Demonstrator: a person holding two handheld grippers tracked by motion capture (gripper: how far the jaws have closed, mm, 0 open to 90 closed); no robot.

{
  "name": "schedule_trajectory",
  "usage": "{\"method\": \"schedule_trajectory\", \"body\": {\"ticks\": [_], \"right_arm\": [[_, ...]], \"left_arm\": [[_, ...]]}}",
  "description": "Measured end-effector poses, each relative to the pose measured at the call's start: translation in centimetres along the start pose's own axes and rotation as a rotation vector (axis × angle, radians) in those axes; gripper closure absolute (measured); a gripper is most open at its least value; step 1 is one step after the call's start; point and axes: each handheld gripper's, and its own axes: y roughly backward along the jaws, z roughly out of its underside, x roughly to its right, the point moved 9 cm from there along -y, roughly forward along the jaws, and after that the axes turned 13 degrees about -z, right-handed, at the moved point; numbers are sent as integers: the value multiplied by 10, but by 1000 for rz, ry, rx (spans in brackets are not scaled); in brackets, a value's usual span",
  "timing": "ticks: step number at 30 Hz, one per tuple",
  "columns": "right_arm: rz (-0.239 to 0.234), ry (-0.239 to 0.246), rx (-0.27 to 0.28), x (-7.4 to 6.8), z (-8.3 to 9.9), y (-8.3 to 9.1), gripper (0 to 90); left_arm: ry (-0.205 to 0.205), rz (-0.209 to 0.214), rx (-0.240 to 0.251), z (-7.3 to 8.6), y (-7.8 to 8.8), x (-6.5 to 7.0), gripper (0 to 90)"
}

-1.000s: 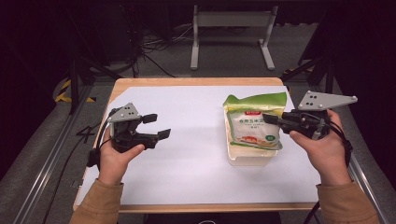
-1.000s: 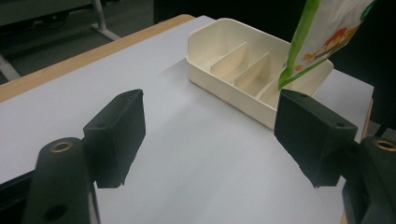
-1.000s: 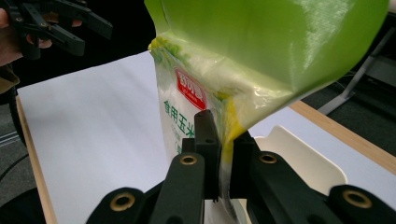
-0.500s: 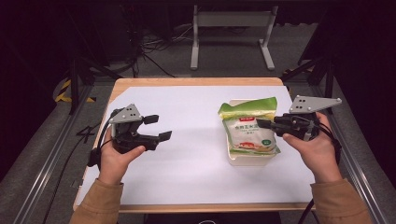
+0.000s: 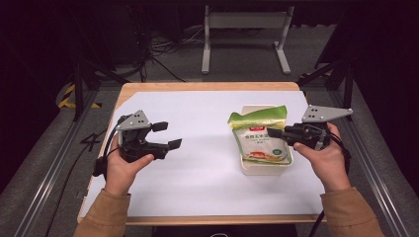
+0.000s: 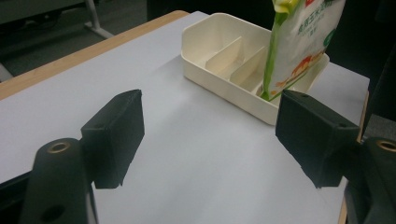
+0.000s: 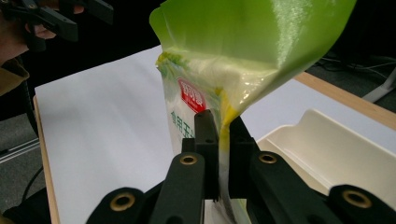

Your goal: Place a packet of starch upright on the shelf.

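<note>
A green and white food pouch (image 5: 260, 137) with a red label hangs over a cream tray with dividers (image 5: 264, 169) at the table's right. My right gripper (image 5: 272, 132) is shut on the pouch's right edge; in the right gripper view the jaws pinch the pouch (image 7: 219, 88) between them. In the left gripper view the pouch's (image 6: 299, 42) lower end sits inside the tray (image 6: 210, 70), in one of its compartments. At the table's left my left gripper (image 5: 168, 135) stands open above the white sheet, apart from the tray, with nothing between its pads (image 6: 116, 133).
A white sheet (image 5: 197, 173) covers the wooden table (image 5: 148, 87). Dark floor with cables and a metal stand (image 5: 244, 29) lie beyond the far edge. Rails run along both sides of the table.
My right gripper has sunk with the pouch, bringing it lower over the tray. The left gripper has stayed where it was.
</note>
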Motion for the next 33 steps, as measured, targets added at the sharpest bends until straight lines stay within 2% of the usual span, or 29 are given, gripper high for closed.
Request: {"method": "schedule_trajectory", "body": {"ticks": [6,14,17,22,33], "right_arm": [[-10,-41,35,5,16,-1,862],[-21,-57,62,6,30,-1,850],[0,-55,76,8,33,2,834],[47,-40,52,12,40,5,843],[96,-53,26,21,60,10,861]], "left_arm": [[5,-3,-4,1,-1,-1,249],[11,-5,7,0,0,0,248],[10,-9,7,1,-1,-1,245],[14,-9,7,1,-2,-1,245],[22,-10,-3,4,-1,-2,244]]}}
